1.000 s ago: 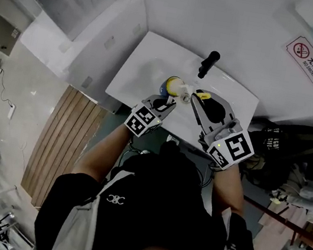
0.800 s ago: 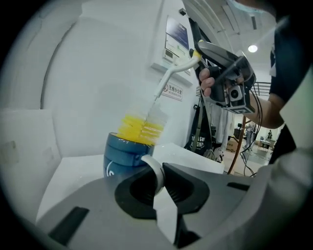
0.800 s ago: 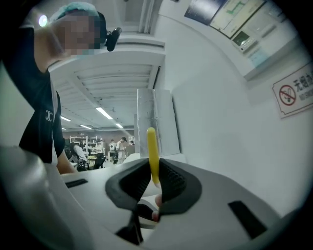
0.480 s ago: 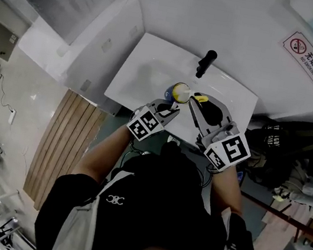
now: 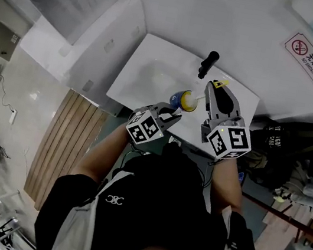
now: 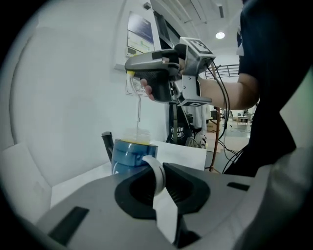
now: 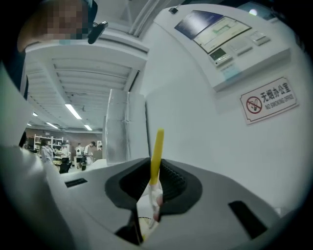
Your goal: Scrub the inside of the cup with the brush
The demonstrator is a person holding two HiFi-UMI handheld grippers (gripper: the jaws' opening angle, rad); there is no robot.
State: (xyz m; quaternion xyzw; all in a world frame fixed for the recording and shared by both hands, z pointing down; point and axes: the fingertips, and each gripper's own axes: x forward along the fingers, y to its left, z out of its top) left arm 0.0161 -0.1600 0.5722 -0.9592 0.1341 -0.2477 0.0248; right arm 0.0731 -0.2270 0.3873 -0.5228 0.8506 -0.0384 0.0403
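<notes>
My left gripper (image 5: 174, 111) is shut on the white handle (image 6: 155, 172) of a blue cup (image 5: 179, 99), which it holds upright over the white sink (image 5: 148, 69). In the left gripper view the cup (image 6: 128, 155) stands just past the jaws. My right gripper (image 5: 215, 89) is shut on the brush's yellow handle (image 7: 156, 156) and hangs above the cup. From the right gripper (image 6: 131, 73) the brush's thin stem (image 6: 138, 110) runs straight down, and its pale head (image 6: 135, 135) sits at the cup's mouth. How deep the head reaches into the cup is hidden.
A black faucet (image 5: 208, 63) rises at the sink's back edge, close behind the cup. A no-smoking sign (image 5: 310, 62) and a wall unit with a panel (image 7: 220, 34) hang on the white wall at the right. Wooden slats (image 5: 60, 146) cover the floor at the left.
The right gripper has swung up from lying beside the cup to standing above it, brush pointing down. The left gripper has carried the cup a little right and toward me.
</notes>
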